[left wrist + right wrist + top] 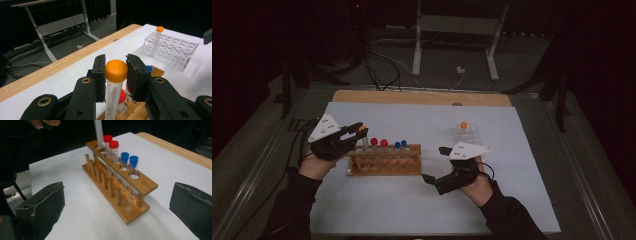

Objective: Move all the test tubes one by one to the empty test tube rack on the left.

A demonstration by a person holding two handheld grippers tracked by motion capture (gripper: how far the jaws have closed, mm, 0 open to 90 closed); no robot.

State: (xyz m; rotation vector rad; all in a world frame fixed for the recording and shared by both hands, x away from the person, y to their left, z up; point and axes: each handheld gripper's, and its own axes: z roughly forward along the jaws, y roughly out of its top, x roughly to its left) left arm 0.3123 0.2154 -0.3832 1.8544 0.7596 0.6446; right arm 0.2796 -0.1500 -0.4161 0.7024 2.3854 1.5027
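My left gripper (361,131) is shut on the orange cap of a clear tube (116,71), held upright over the left end of the wooden rack (384,162). In the right gripper view the tube's lower part (98,132) reaches the rack's (117,185) end hole; how deep it sits I cannot tell. Two red-capped tubes (113,144) and two blue-capped tubes (133,158) stand in the rack. My right gripper (435,164) is open and empty, low over the table to the right of the rack.
A clear plastic rack (467,134) stands at the back right with one orange-capped tube (463,125) in it. A white sheet (422,210) covers the table, and its wooden far edge (422,96) shows behind. A metal stand (454,30) is on the floor beyond.
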